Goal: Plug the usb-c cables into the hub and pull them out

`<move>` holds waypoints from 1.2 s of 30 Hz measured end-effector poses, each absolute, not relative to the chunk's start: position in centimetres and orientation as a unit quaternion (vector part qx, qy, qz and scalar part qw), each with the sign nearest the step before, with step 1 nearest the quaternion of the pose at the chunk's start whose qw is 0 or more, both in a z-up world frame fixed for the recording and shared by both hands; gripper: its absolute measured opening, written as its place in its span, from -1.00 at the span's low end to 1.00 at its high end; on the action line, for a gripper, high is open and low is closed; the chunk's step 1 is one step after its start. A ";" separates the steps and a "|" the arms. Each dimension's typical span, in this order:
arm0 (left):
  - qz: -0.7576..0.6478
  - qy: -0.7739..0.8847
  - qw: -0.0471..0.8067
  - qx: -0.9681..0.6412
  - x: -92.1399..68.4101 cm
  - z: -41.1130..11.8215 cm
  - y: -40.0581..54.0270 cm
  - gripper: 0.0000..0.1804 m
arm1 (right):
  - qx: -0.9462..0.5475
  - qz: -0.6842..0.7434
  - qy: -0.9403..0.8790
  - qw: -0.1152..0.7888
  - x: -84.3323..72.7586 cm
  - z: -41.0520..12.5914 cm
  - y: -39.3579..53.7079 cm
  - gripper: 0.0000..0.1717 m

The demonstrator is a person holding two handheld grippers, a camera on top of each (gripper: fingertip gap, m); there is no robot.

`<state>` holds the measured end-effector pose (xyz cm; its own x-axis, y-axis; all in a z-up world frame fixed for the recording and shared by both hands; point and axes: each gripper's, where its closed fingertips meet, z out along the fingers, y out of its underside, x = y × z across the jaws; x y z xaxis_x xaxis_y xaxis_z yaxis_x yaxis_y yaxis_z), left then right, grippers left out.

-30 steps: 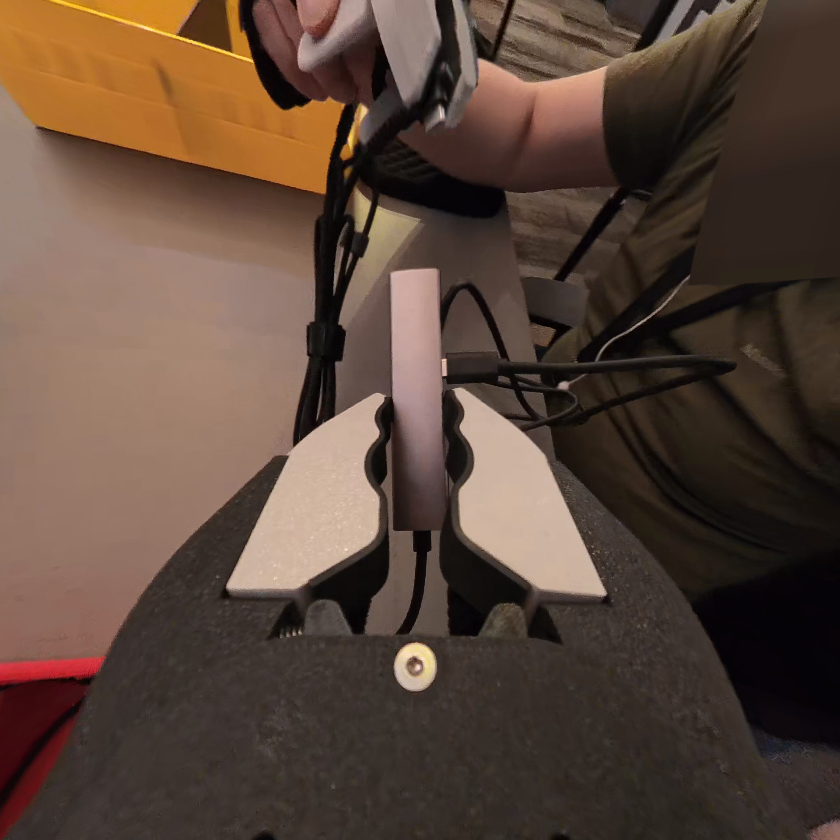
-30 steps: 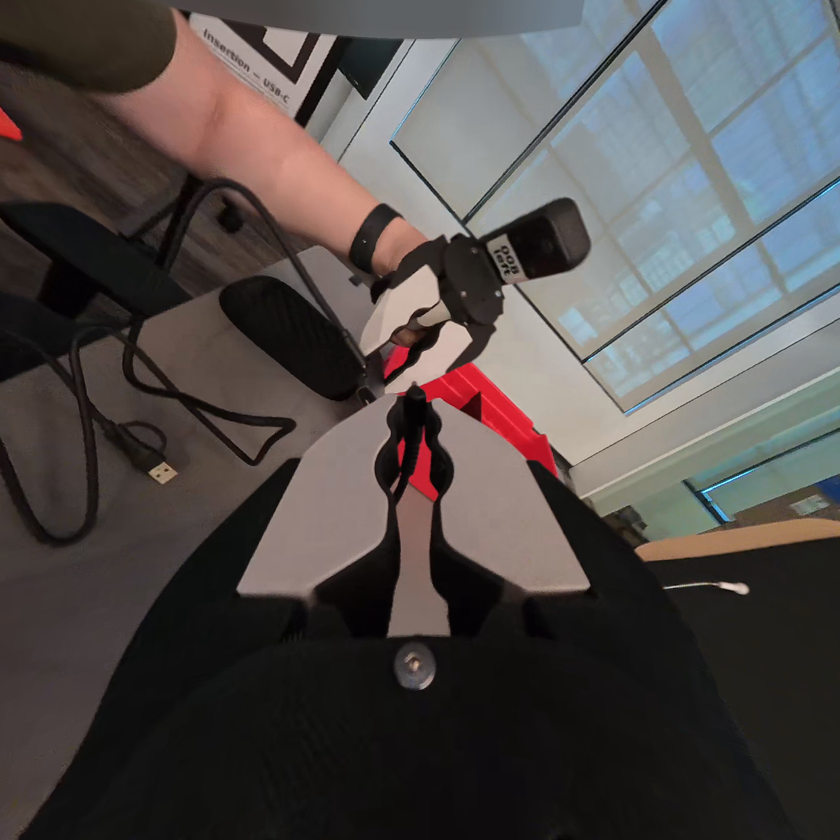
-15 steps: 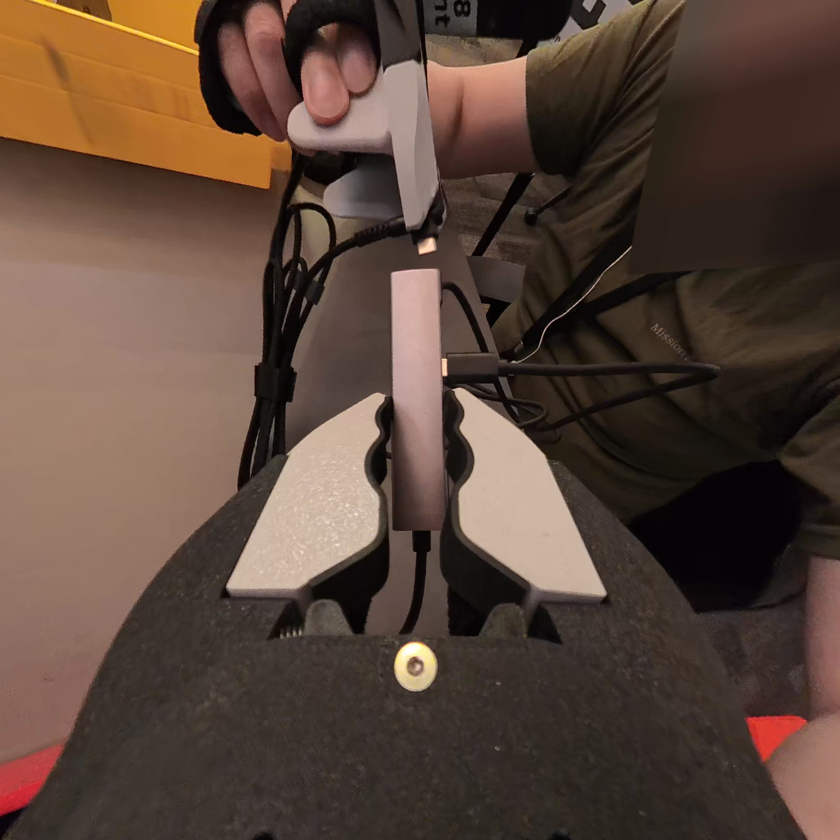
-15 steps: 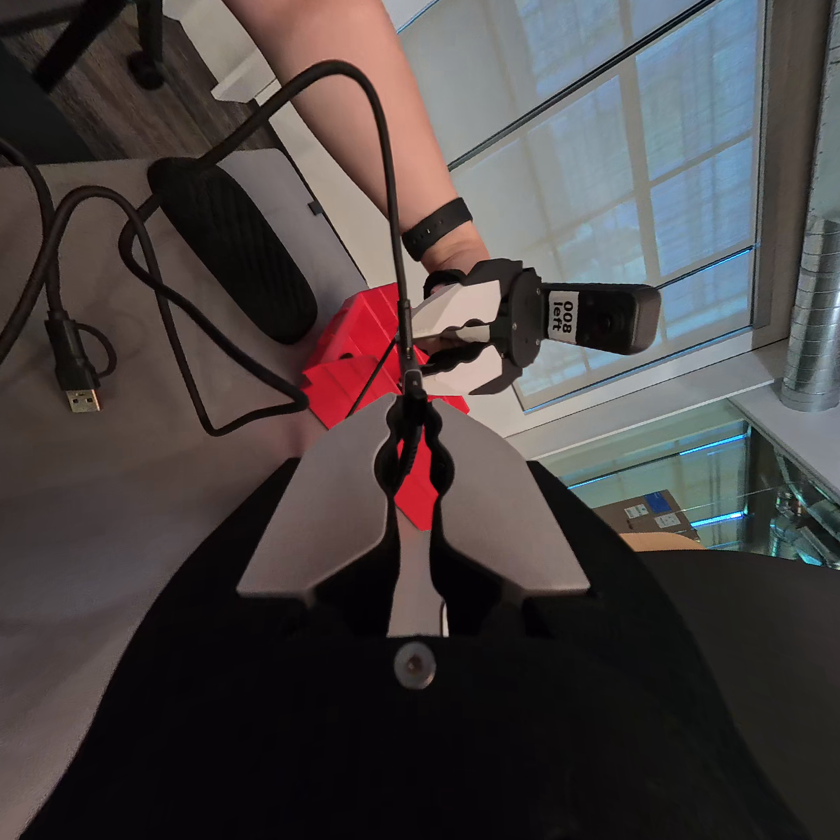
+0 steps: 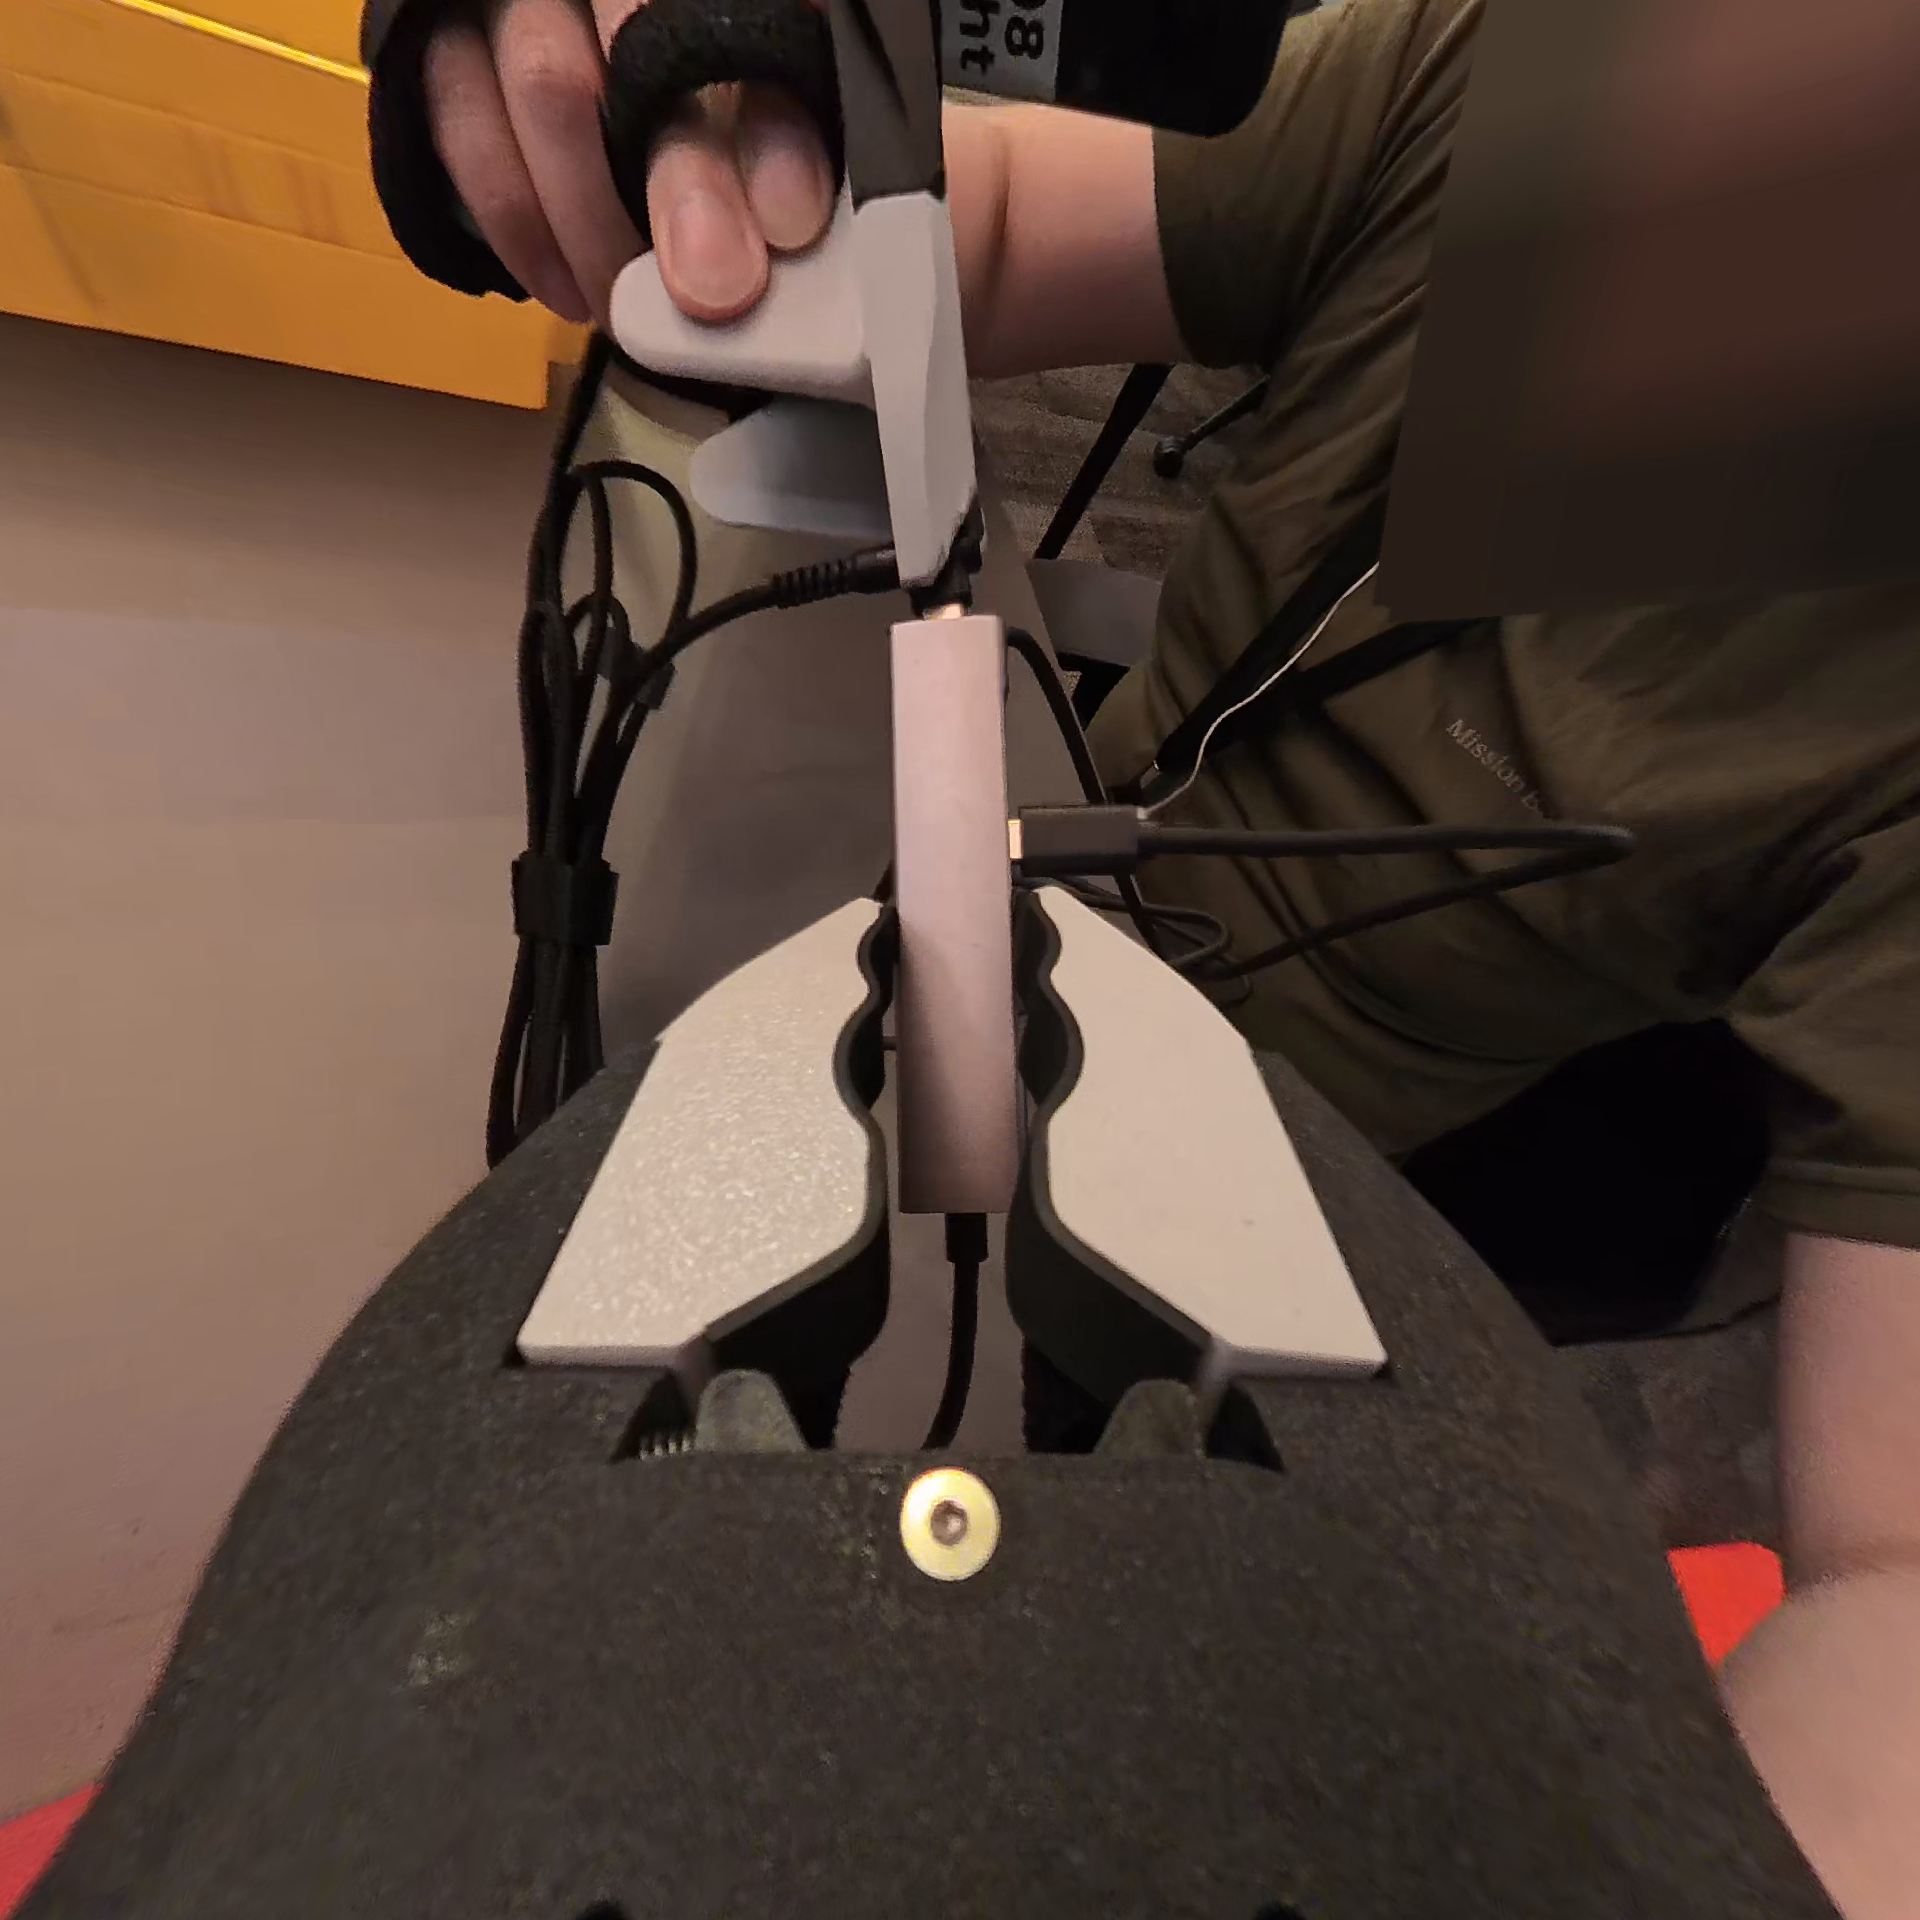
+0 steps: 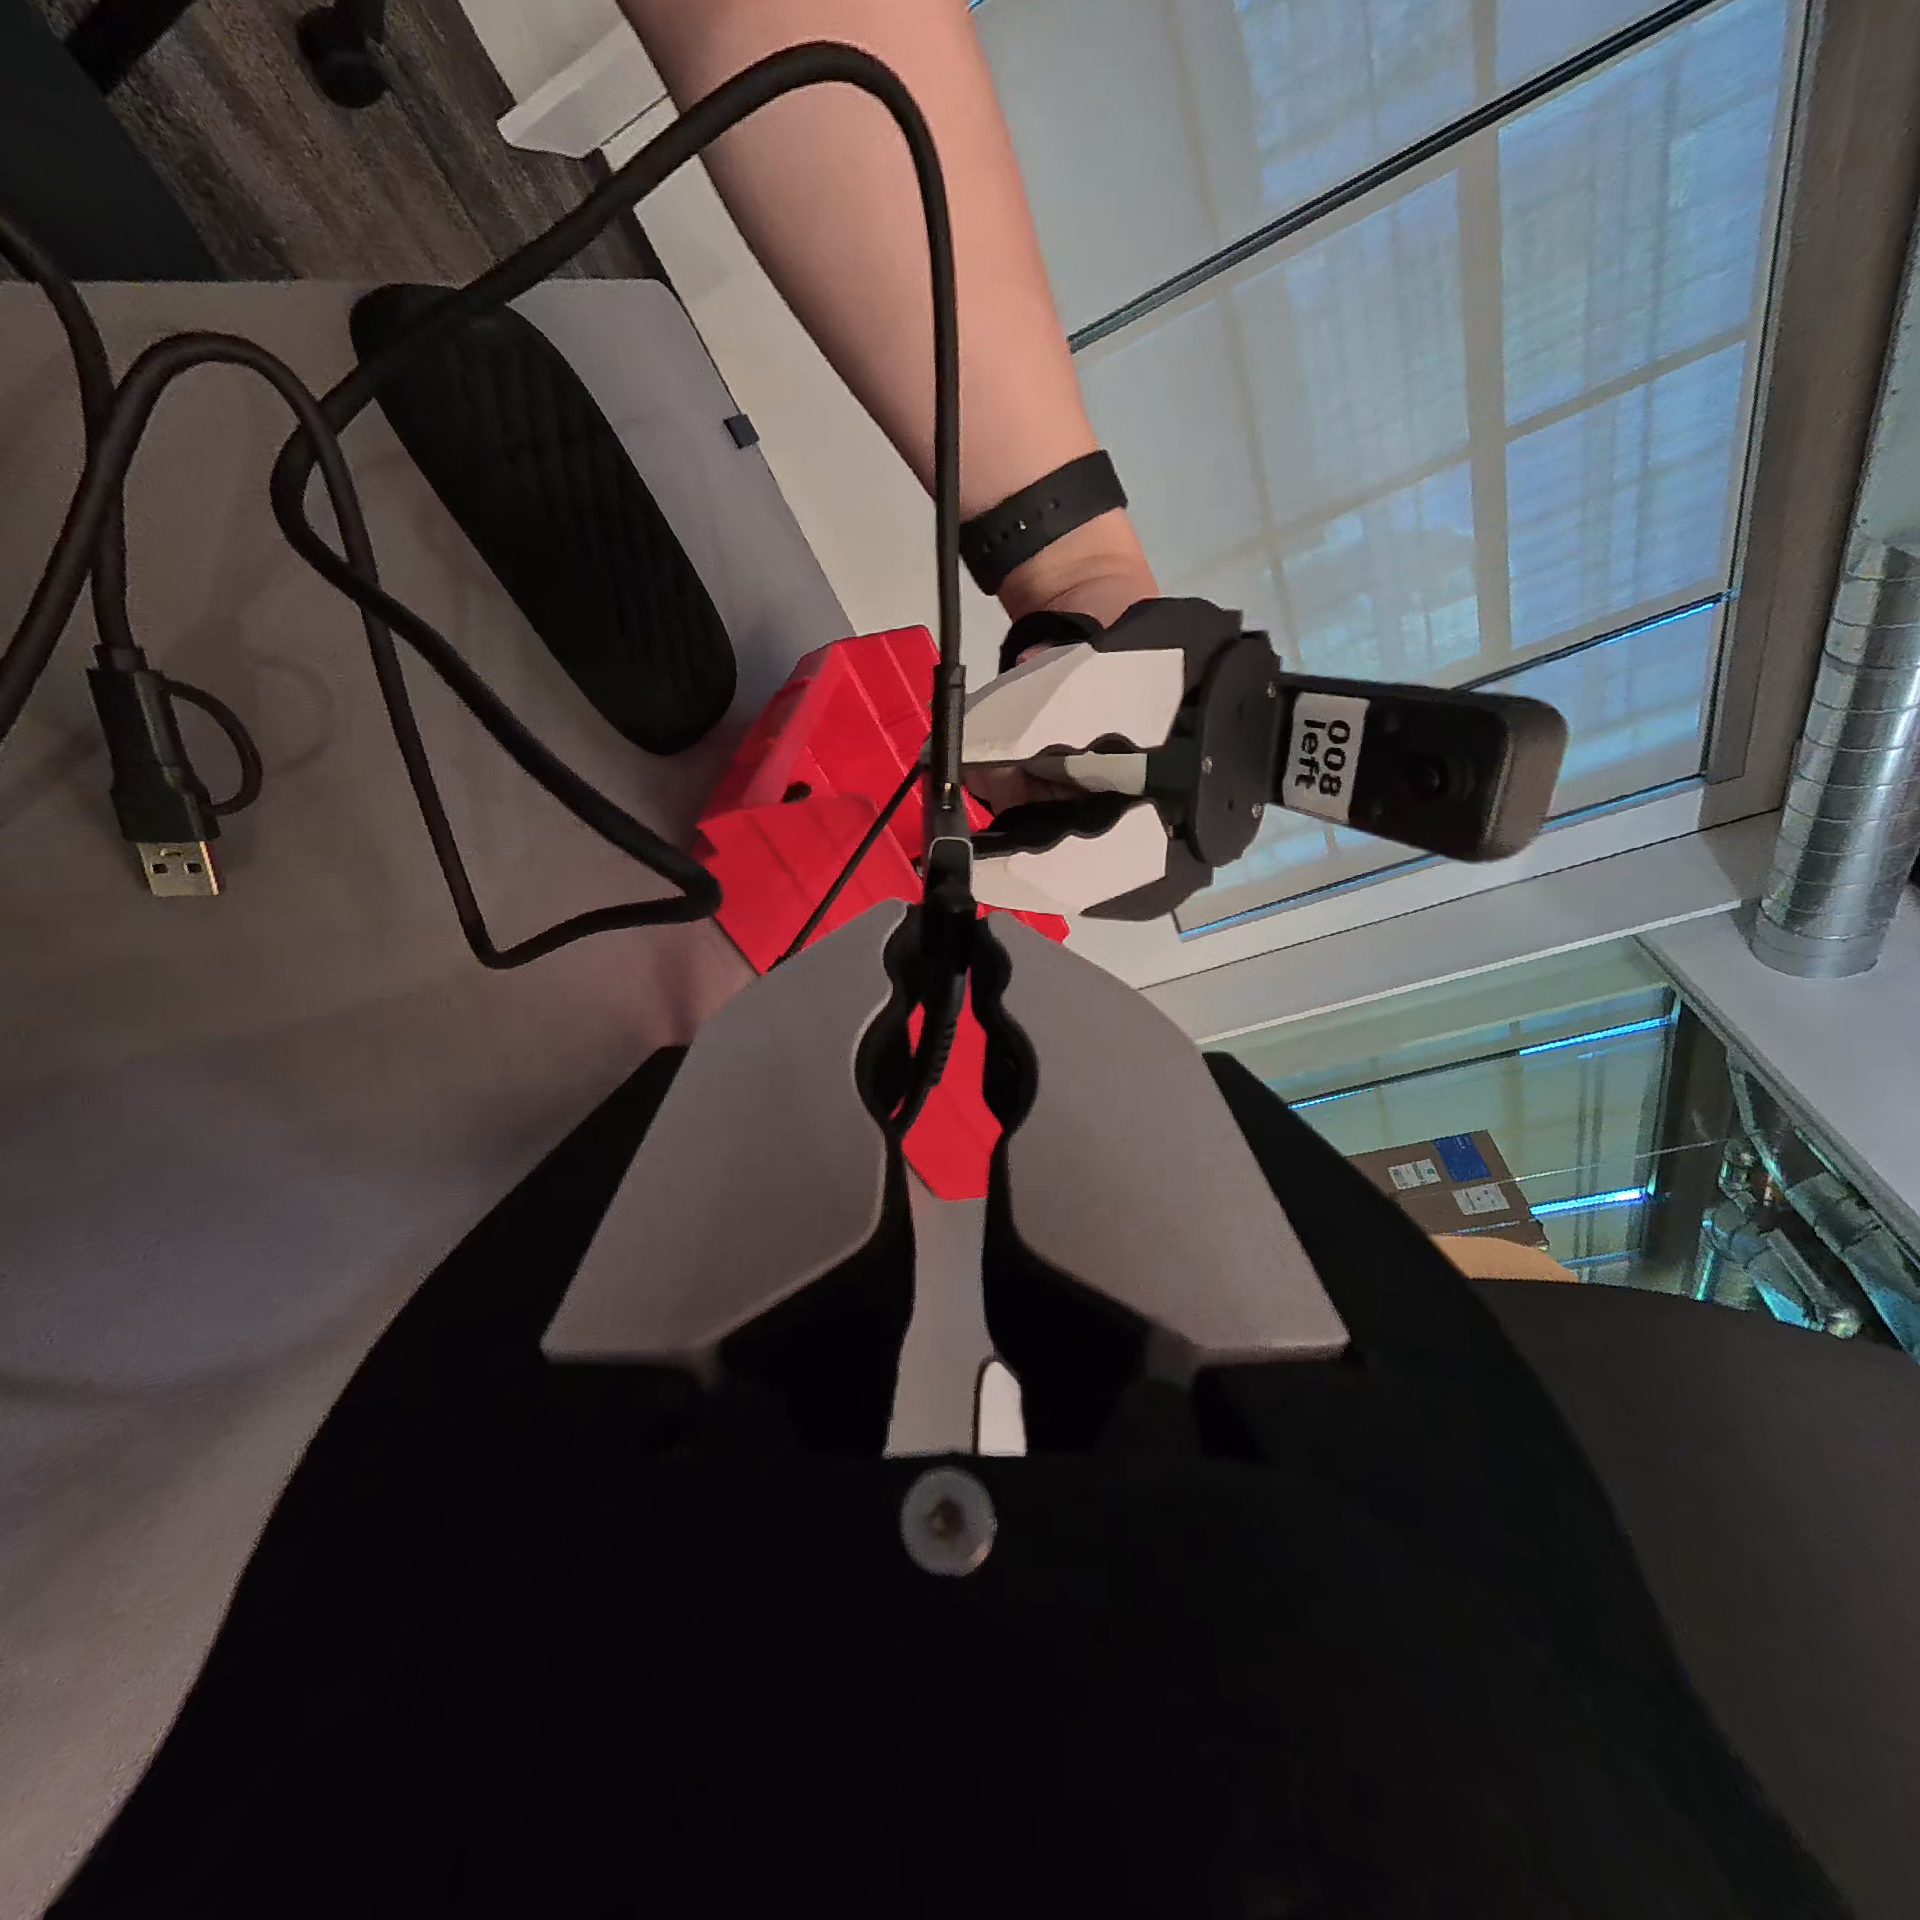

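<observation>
left gripper [image 5: 954,935] fingers clamped on the grey hub [image 5: 951,883] (one cable [image 5: 1081,831] already in its side); right gripper [image 6: 940,935] fingers pinching a black usb-c plug [image 6: 948,862] at the hub's end

The far end of the grey hub [image 5: 951,831] was blocked by the right gripper [image 5: 940,582] and its black cable. A plugged connector [image 5: 1075,833] stuck out from the hub's right side. A cable bundle [image 5: 556,883] hung left; bare table [image 5: 208,935] lay beyond it.
</observation>
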<state>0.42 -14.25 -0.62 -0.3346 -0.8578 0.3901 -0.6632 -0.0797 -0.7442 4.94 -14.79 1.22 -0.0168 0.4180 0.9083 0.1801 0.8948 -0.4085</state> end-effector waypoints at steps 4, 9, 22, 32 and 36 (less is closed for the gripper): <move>-0.458 0.670 0.083 -0.578 0.3 -0.8 -14.2 -0.77 | -0.204 0.060 -0.717 0.664 4.7 0.9 -14.8 -0.90; -0.456 0.671 0.066 -0.581 0.3 -0.5 -14.2 -0.77 | -0.203 0.064 -0.717 0.664 4.7 0.9 -15.0 -0.90; -0.473 0.647 0.068 -0.594 0.5 -0.2 -13.4 -0.77 | -0.233 0.052 -0.697 0.676 4.8 1.4 -14.0 -0.90; -0.480 0.641 0.066 -0.595 1.0 -0.2 -13.0 -0.77 | -0.250 0.059 -0.698 0.669 5.0 1.4 -13.5 -0.90; -0.476 0.642 0.067 -0.598 1.0 -0.2 -12.9 -0.77 | -0.254 0.061 -0.698 0.667 5.1 1.4 -13.4 -0.90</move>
<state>1.03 -12.93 -0.17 -0.2768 -0.8308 0.4829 -0.7037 -0.1670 -0.6906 5.09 -13.39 1.40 0.0189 0.4366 0.8994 0.2735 0.8630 -0.4247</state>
